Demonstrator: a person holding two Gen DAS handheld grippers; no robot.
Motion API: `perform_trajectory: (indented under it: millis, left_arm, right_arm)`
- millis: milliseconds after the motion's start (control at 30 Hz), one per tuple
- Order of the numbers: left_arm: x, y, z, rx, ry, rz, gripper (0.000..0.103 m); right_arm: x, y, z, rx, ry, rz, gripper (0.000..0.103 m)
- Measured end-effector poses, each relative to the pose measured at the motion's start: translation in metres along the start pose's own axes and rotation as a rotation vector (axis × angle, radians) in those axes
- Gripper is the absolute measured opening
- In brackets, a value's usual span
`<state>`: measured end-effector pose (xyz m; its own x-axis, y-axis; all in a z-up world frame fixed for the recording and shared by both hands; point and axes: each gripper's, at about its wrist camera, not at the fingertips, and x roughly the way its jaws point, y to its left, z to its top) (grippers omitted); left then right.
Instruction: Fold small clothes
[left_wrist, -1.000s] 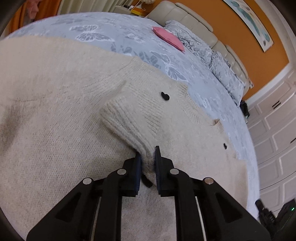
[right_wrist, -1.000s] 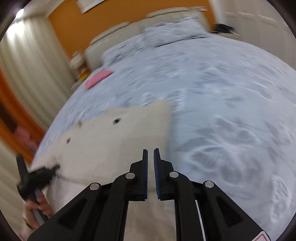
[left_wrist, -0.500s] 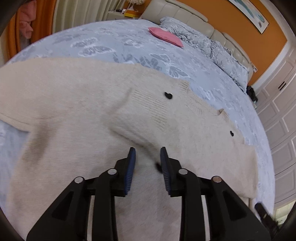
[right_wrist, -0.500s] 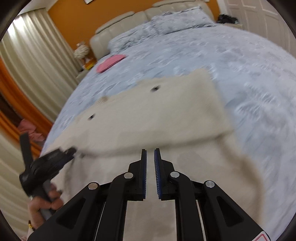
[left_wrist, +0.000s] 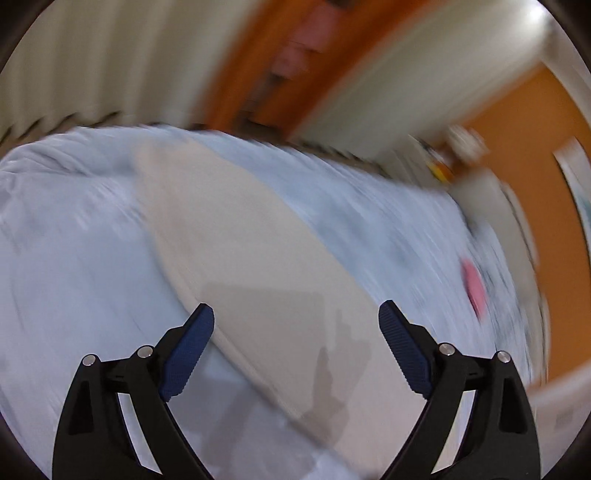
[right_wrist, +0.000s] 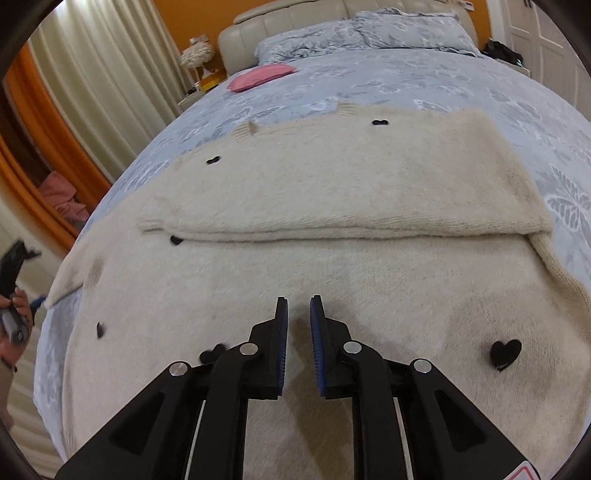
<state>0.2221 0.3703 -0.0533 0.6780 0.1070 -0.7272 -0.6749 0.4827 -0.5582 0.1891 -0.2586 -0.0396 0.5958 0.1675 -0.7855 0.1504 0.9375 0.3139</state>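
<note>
A cream knit sweater (right_wrist: 332, 266) with small black hearts lies spread on the blue butterfly bedspread (right_wrist: 406, 85). One sleeve (right_wrist: 332, 206) is folded across its chest. My right gripper (right_wrist: 299, 300) hovers low over the sweater's body; its jaws stand a narrow gap apart and are opening, with nothing between them. In the blurred left wrist view my left gripper (left_wrist: 295, 308) is opening wide and empty above a cream edge of the sweater (left_wrist: 258, 266). The right wrist view shows that left gripper (right_wrist: 13, 258) at the far left edge, off the bed, in a hand (right_wrist: 16, 302).
A pink cushion (right_wrist: 260, 75) lies near the pillows (right_wrist: 369, 33) and the padded headboard (right_wrist: 295, 14). Curtains (right_wrist: 103, 66) and a bedside table (right_wrist: 201, 85) stand at the left. White wardrobe doors (right_wrist: 546, 44) are at the right.
My left gripper let go of the sleeve cuff, opened wide and swung off to the bed's side. The sleeve now lies flat across the sweater. My right gripper came over the sweater's body.
</note>
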Motion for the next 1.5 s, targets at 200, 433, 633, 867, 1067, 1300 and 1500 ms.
perform_trajectory:
  millis: [200, 433, 633, 867, 1067, 1300, 1500]
  left_arm:
    - [0.03, 0.028, 0.02, -0.17, -0.032, 0.064, 0.064]
    - [0.021, -0.032, -0.004, 0.018, -0.021, -0.018, 0.011]
    - [-0.022, -0.134, -0.059, 0.26, 0.022, -0.212, 0.011]
    - [-0.068, -0.239, -0.169, 0.538, 0.128, -0.427, 0.011]
    - [-0.079, -0.292, -0.294, 0.679, 0.305, -0.57, 0.011]
    - [-0.037, -0.248, -0.386, 0.604, 0.543, -0.481, 0.046]
    - [-0.062, -0.174, -0.326, 0.453, 0.315, -0.437, 0.077]
  right_arm:
    - [0.007, -0.003, 0.002, -0.006, 0.013, -0.008, 0.026]
    - [0.008, -0.004, 0.006, -0.019, 0.023, -0.025, 0.027]
    - [0.007, -0.011, 0.01, 0.025, 0.04, -0.01, 0.028]
    - [0.007, -0.016, 0.014, 0.045, 0.059, -0.015, 0.028]
    - [0.001, -0.036, 0.023, 0.102, 0.046, -0.026, 0.031]
    - [-0.012, -0.091, 0.033, 0.268, 0.007, -0.047, 0.037]
    - [-0.012, -0.098, 0.037, 0.277, -0.002, -0.027, 0.042]
